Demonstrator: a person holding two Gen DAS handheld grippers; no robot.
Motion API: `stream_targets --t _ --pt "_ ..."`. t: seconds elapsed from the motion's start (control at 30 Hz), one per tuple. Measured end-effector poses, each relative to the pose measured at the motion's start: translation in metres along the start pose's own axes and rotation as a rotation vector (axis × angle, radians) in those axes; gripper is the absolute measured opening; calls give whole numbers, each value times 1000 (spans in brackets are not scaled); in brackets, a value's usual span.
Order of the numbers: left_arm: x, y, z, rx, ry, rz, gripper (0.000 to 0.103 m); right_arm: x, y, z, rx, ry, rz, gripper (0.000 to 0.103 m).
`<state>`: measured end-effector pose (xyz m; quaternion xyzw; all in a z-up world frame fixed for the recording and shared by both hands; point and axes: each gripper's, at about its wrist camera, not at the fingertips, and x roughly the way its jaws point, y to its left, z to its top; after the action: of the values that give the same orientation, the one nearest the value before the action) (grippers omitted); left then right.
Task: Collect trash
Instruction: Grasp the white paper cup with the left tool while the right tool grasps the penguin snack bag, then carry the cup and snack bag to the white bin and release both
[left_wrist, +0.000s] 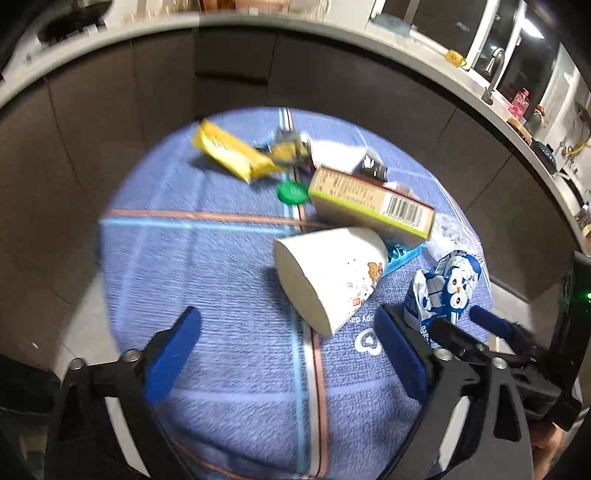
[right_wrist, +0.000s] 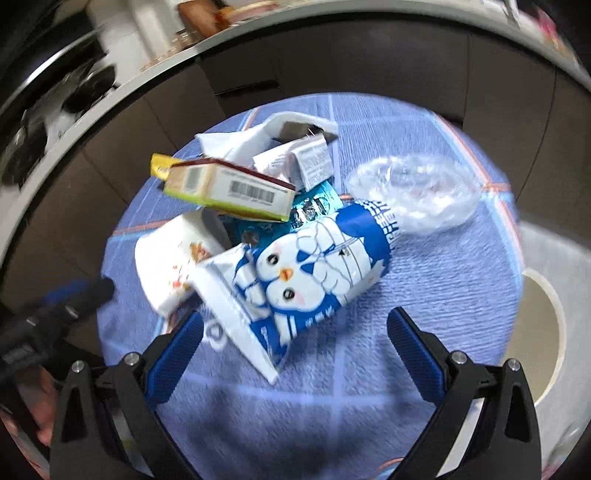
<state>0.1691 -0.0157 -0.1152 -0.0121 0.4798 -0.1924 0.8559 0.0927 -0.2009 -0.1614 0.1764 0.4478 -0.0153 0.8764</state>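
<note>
Step in hand, by judgement: approach for pick. Right gripper (right_wrist: 295, 339) spread, empty, above the owl bag (right_wrist: 295, 273) near centre of table (right_wrist: 424, 295). Left gripper (left_wrist: 288, 343) spread, empty, paper cup (left_wrist: 328, 277) just beyond. Next: lower right gripper, straddle bag w/ fingers, pinch; bin (right_wrist: 550, 332) at right.

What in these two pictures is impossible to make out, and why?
- Teal foil wrapper, right wrist view: mostly buried under the cardboard box and the owl bag.
- Print on the box, both views: motion blur makes it unreadable.
- White bin, right wrist view: cut off by the edge, contents unseen.
- Paper cup, left wrist view: its mouth faces away, so its inside is hidden.
- Countertop items, left wrist view: too small.
</note>
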Motion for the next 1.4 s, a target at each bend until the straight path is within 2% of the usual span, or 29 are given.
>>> stream_targets --t 0.13,0.27,0.33,0.37,0.4,0.43,0.5,0.63,0.67,0.77,1.03,1.23,1.4 --pt "34 8 12 -63 89 -99 76 10 -15 11 127 -3 53 100" --pt "51 7 21 -69 129 -148 64 20 -27 17 213 9 75 99" --pt "57 6 25 -76 141 -166 59 23 -29 19 223 5 67 87" --pt "59 6 27 -81 145 -179 58 22 -28 19 210 -2 67 71" --pt "62 5 30 -83 150 -188 52 22 -27 19 208 -3 92 60" --pt "65 4 31 -85 160 -198 49 23 -26 19 206 -3 101 56" --pt "67 1 32 -95 170 -224 39 20 -21 19 177 -12 108 37" --pt "67 -8 31 -83 168 -258 14 11 -9 15 123 -22 112 28" --pt "63 -9 29 -82 168 -263 4 9 -7 13 116 -26 116 27" --pt "47 -14 22 -63 142 -256 3 -7 -1 9 75 -61 118 26" --pt "-18 -34 10 30 6 -227 3 -56 3 -3 18 -157 99 25" --pt "-45 -70 13 130 -46 -282 3 -105 -11 -10 -8 -267 12 25" --pt "-48 -111 10 221 -49 -337 3 -138 -37 -20 8 -326 -69 25"
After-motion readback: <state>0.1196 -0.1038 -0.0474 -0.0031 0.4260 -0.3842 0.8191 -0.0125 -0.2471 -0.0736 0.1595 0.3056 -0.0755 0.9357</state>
